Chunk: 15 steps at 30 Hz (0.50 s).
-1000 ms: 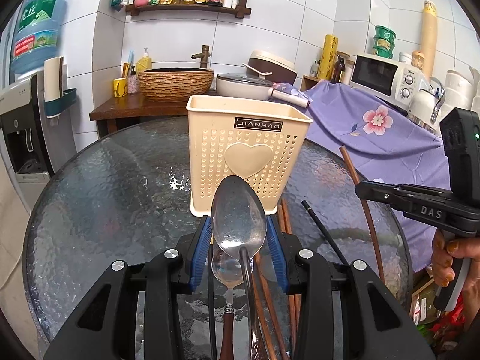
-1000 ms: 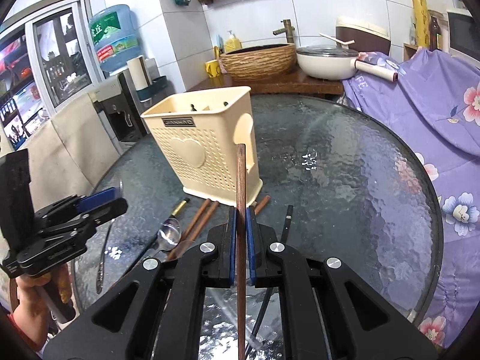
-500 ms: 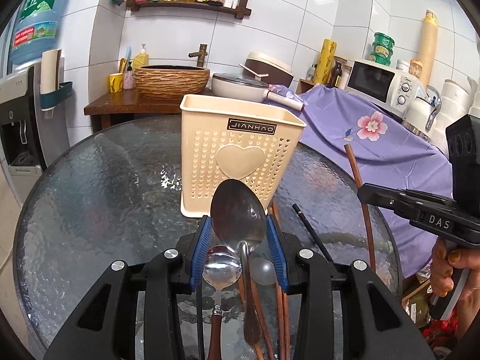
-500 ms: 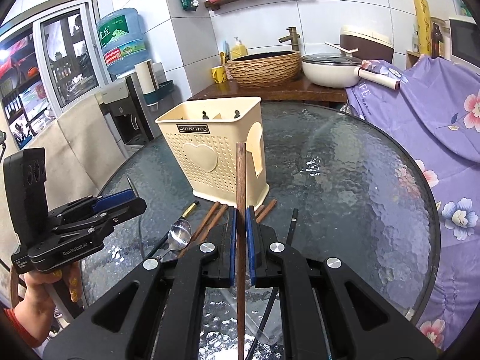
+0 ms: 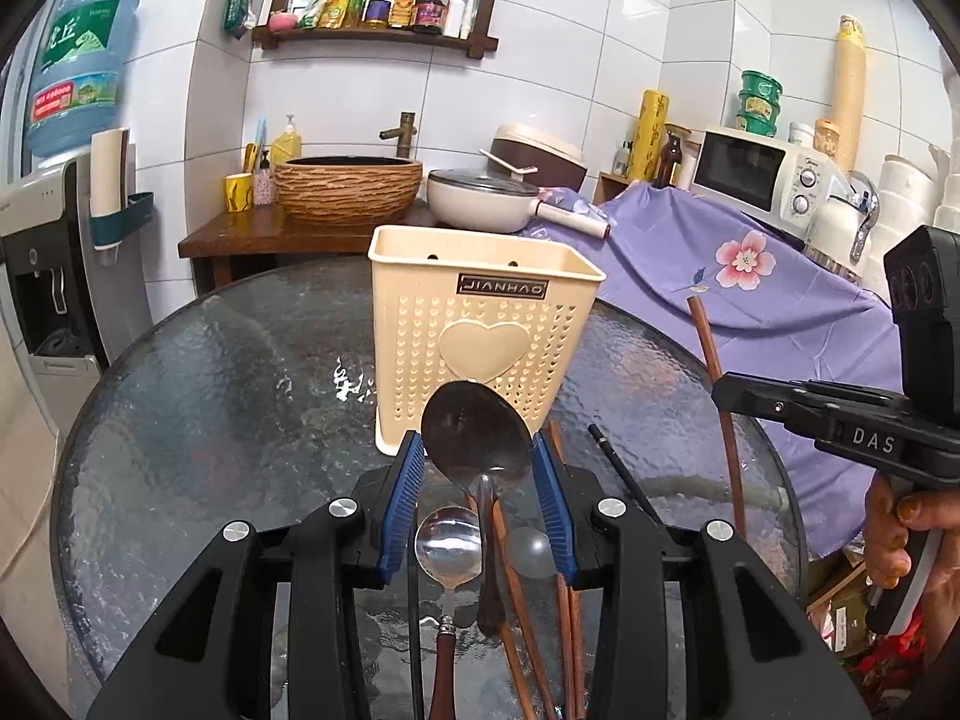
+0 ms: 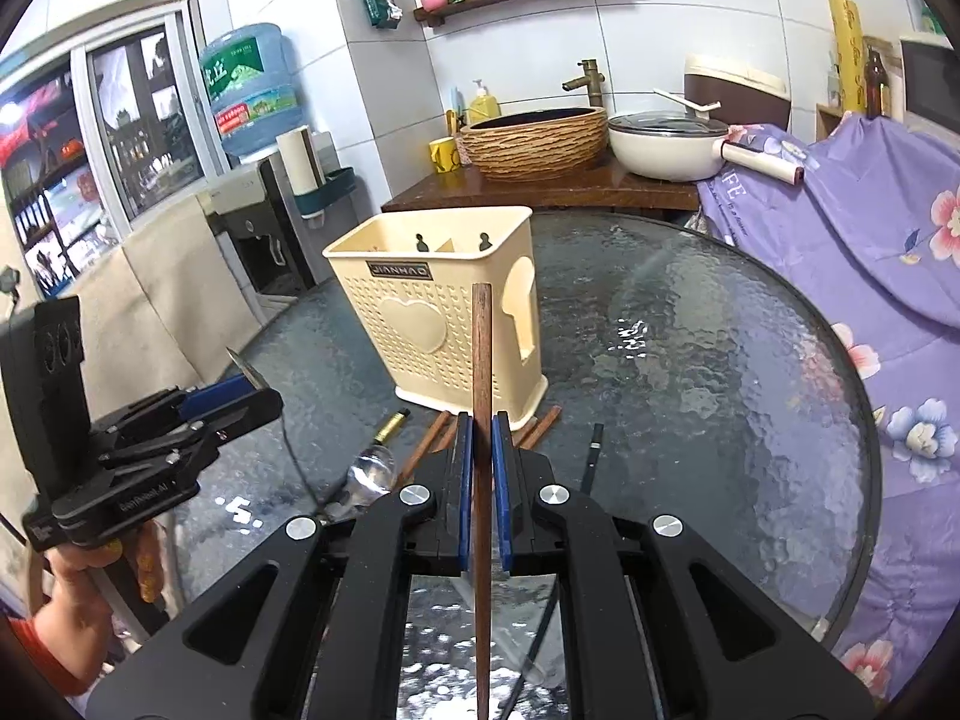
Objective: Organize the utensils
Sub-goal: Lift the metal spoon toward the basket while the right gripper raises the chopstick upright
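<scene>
A cream perforated utensil holder (image 5: 480, 330) stands on the round glass table (image 5: 210, 420); it also shows in the right wrist view (image 6: 444, 312). My left gripper (image 5: 477, 456) is shut on a dark metal spoon (image 5: 477, 444), bowl up, held above the table just before the holder. My right gripper (image 6: 478, 426) is shut on a brown wooden chopstick (image 6: 480, 348), held upright to the right of the holder. On the table below lie a shiny spoon (image 5: 449, 546), several brown chopsticks (image 5: 564, 600) and a black chopstick (image 5: 624, 480).
A purple flowered cloth (image 5: 750, 300) covers a counter right of the table, with a microwave (image 5: 756, 177) on it. A wooden side table with a woven basin (image 5: 348, 189) and a white pan (image 5: 480, 201) stands behind. A water dispenser (image 5: 42, 276) is at the left.
Both grippers have lifted and drawn back a little from the holder, keeping the spoon and the chopstick. More of the utensils lying on the table shows under the left gripper.
</scene>
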### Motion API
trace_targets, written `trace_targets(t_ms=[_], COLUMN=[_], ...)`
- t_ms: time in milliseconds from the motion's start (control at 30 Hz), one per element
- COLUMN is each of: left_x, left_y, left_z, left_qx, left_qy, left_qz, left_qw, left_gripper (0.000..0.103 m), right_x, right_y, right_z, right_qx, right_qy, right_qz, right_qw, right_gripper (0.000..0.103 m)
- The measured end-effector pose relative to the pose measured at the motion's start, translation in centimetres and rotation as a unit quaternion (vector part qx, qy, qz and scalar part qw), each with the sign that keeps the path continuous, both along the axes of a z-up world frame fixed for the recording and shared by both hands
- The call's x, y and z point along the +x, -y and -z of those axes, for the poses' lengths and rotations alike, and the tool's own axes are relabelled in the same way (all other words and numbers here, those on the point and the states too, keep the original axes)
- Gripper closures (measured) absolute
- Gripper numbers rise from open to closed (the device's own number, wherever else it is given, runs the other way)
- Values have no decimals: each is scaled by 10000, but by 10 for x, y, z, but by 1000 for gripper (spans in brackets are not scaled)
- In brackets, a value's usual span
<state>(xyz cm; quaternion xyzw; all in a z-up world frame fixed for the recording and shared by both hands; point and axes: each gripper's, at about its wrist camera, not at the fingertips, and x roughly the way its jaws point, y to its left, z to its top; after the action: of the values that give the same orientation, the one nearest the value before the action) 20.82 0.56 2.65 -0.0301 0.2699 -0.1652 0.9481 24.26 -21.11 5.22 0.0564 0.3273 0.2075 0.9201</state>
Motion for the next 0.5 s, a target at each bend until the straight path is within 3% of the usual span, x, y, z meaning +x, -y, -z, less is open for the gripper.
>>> trace_targets(t_ms=[500], left_x=[2], left_y=[-10], left_z=[-39], left_qx=[-180], left_qy=[-30], left_qz=[234], left_qw=[9996], left_gripper=[67], right_x=[-19], right_y=[2], right_z=[-42], right_qx=[188], right_qy=[338], right_qz=[-319], right_qw=[9987], right_gripper=[96])
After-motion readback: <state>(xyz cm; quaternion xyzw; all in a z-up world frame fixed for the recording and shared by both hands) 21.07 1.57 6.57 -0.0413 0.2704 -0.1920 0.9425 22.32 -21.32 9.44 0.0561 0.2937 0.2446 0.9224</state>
